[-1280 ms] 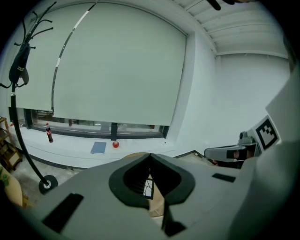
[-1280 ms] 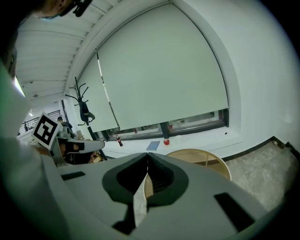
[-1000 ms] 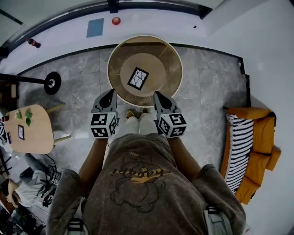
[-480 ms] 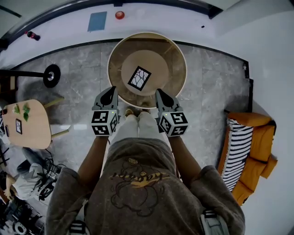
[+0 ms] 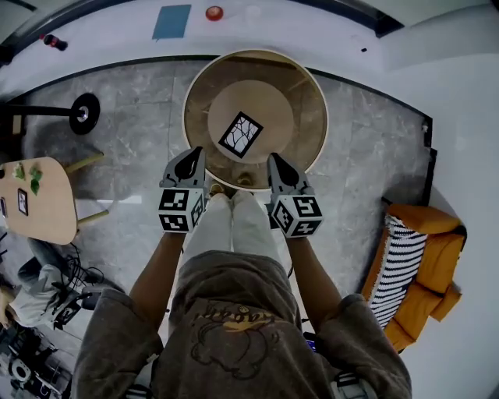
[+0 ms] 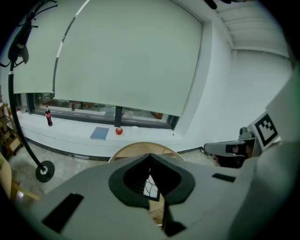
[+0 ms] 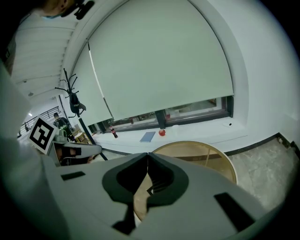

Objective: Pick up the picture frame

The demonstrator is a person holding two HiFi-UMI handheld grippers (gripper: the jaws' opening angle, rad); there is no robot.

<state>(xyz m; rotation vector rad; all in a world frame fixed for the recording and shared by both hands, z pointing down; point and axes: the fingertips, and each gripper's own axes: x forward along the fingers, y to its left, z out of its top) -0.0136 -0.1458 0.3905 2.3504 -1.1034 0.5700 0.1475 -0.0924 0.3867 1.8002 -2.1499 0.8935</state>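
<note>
The black-edged rectangular picture frame (image 5: 240,134), holding a white picture crossed by dark lines, lies flat and askew near the middle of the round wooden table (image 5: 306,92). On its near side, over the table's near edge, the left gripper (image 5: 189,164) and right gripper (image 5: 278,165) hover apart from it. Both are clenched on nothing. A small red ball (image 5: 214,12) sits on the far white ledge (image 5: 265,35).

Ahead of the left gripper (image 5: 192,154) and the right gripper (image 5: 275,160) stands a round wooden table (image 5: 310,100) on a grey marble floor (image 5: 132,160). Past it a curved white ledge (image 5: 101,40) runs under a low window strip (image 6: 89,108), which is mostly covered by a pale roller blind (image 6: 131,56). Out beyond the right gripper sits an orange sofa (image 5: 430,253) with a black-and-white striped throw (image 5: 394,265). Off to the left gripper's side are a small light-wood table (image 5: 45,204) and the round black base of a stand (image 5: 83,114).
</note>
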